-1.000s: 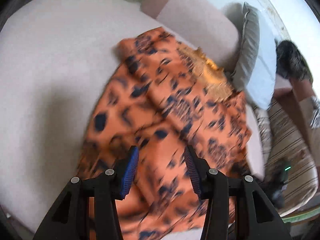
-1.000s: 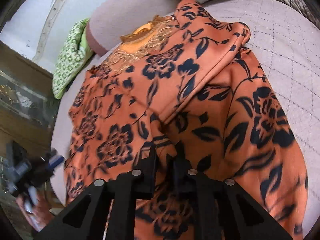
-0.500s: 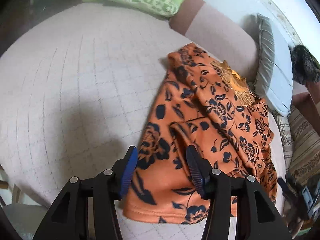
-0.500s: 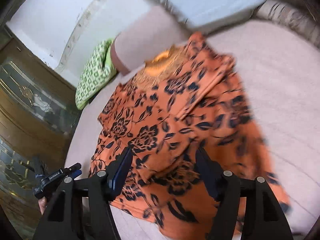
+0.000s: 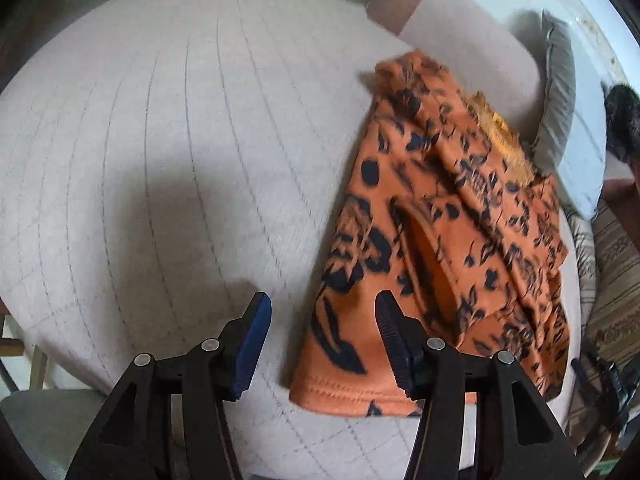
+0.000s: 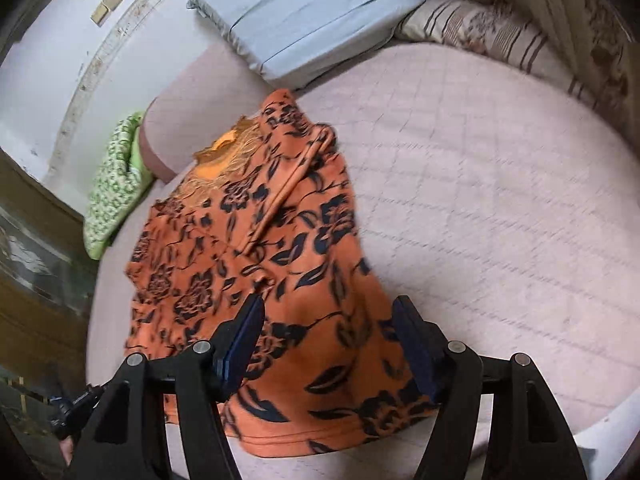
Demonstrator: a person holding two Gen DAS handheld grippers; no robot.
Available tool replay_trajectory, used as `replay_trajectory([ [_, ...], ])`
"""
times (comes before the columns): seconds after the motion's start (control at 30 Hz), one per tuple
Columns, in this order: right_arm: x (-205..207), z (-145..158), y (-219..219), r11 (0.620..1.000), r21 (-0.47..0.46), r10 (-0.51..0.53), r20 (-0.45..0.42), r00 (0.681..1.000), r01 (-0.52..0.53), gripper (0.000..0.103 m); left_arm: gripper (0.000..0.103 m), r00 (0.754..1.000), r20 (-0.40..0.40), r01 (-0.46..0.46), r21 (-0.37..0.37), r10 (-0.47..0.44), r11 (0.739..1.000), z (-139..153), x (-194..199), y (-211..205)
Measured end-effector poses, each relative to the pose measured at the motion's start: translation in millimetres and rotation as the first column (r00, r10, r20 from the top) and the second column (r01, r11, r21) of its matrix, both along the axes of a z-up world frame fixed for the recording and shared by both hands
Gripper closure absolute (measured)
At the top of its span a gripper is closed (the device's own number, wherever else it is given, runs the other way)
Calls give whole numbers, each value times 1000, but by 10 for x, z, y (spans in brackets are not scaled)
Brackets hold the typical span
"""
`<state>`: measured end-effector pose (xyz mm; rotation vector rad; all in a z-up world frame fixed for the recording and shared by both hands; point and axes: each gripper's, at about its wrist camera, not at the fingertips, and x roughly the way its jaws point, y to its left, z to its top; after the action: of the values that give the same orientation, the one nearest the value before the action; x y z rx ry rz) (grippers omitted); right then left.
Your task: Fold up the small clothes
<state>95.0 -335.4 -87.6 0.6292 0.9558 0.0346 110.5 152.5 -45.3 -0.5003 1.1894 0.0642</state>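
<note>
An orange garment with a dark floral print point(image 5: 460, 240) lies on the pale quilted bed point(image 5: 180, 140), its sides folded in over the middle and its gold lace neckline point(image 5: 500, 136) at the far end. My left gripper point(image 5: 322, 344) is open and empty above the garment's near left hem corner. The garment also shows in the right wrist view point(image 6: 272, 264). My right gripper point(image 6: 328, 344) is open and empty above the garment's near hem. The left gripper shows small at the lower left point(image 6: 76, 404).
A green patterned pillow point(image 6: 116, 184), a pink bolster point(image 6: 200, 120) and a pale blue pillow point(image 6: 304, 12) lie at the head of the bed. Striped bedding point(image 6: 500, 32) lies on the right. The quilted bed point(image 6: 500, 200) spreads on both sides of the garment.
My right gripper let go of the garment, opened and drew back toward the hem. My left gripper pulled back and swung left; the garment now lies folded.
</note>
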Motion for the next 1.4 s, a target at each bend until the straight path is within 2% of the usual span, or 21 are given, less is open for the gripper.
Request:
replay_trajectory([
  [0.03, -3, -2, -29, 1000, -11, -4, -15, 1000, 4, 34, 53, 999, -33, 17, -29, -18, 999, -48, -18, -14],
  [0.17, 14, -75, -106, 999, -38, 15, -101, 995, -18, 34, 53, 995, -35, 88, -67, -90, 994, -40, -86, -121],
  [0.3, 136, -387, -86, 997, 25, 72, -256, 964, -68, 37, 54, 992, -53, 111, -3, -111, 994, -101, -32, -213],
  [0.33, 138, -400, -75, 998, 13, 65, -266, 962, -63, 38, 60, 992, -45, 116, 28, -115, 993, -85, -23, -240],
  [0.37, 131, -390, -49, 997, -4, 70, -268, 961, -74, 46, 67, 992, -39, 119, 41, -117, 992, -79, -37, -262],
  [0.4, 105, -388, -22, 996, -12, 79, -271, 959, -86, 64, 82, 992, -37, 121, 42, -119, 992, -84, -34, -290],
  [0.47, 21, -400, 5, 996, -18, 81, -297, 952, -90, 82, 85, 995, -30, 95, 12, -95, 995, -63, -57, -238],
  [0.57, -132, -397, 12, 996, -1, 88, -300, 950, -92, 86, 83, 998, -30, 45, -45, -46, 998, -81, -93, -157],
  [0.6, -165, -396, 5, 996, -2, 89, -301, 950, -94, 92, 82, 998, -40, 49, -43, -51, 998, -106, -90, -152],
  [0.67, -162, -385, -32, 996, 15, 93, -289, 953, -93, 96, 87, 998, -36, 60, -9, -61, 998, -99, -76, -188],
  [0.7, -168, -365, -41, 995, 27, 96, -279, 956, -92, 97, 97, 997, -35, 69, 5, -68, 998, -78, -78, -205],
  [0.77, -203, -269, -52, 994, 39, 104, -248, 963, -97, 97, 97, 998, -20, 60, -35, -60, 998, 29, -122, -138],
  [0.9, -400, 53, -173, 993, 27, 114, -186, 976, -111, 98, 97, 996, 35, 81, -54, -79, 995, 372, -319, 24],
  [1.0, -494, 216, -167, 989, -25, 142, -178, 974, -149, 98, 97, 996, 21, 89, 6, -89, 996, 441, -376, 75],
  [1.1, -478, 128, -106, 982, -90, 140, -231, 963, -164, 98, 97, 995, -58, 83, 23, -81, 996, 283, -314, 72],
  [1.17, -432, 63, -111, 982, -82, 146, -256, 955, -172, 98, 97, 994, -46, 98, 28, -97, 995, 350, -328, -20],
  [1.23, -451, 144, -71, 976, -112, 155, -244, 957, -186, 98, 97, 993, -23, 115, 60, -114, 992, 477, -372, -116],
  [1.3, -453, 159, -61, 972, -132, 156, -244, 957, -192, 98, 95, 993, -37, 111, 90, -108, 990, 443, -327, -121],
  [1.37, -385, 16, -104, 974, -115, 158, -281, 946, -197, 96, 93, 993, -95, 82, 103, -72, 991, 303, -307, -44],
  [1.4, -372, -45, -121, 977, -82, 167, -284, 944, -197, 90, 92, 988, -137, 88, 104, -73, 991, 248, -290, -44],
])
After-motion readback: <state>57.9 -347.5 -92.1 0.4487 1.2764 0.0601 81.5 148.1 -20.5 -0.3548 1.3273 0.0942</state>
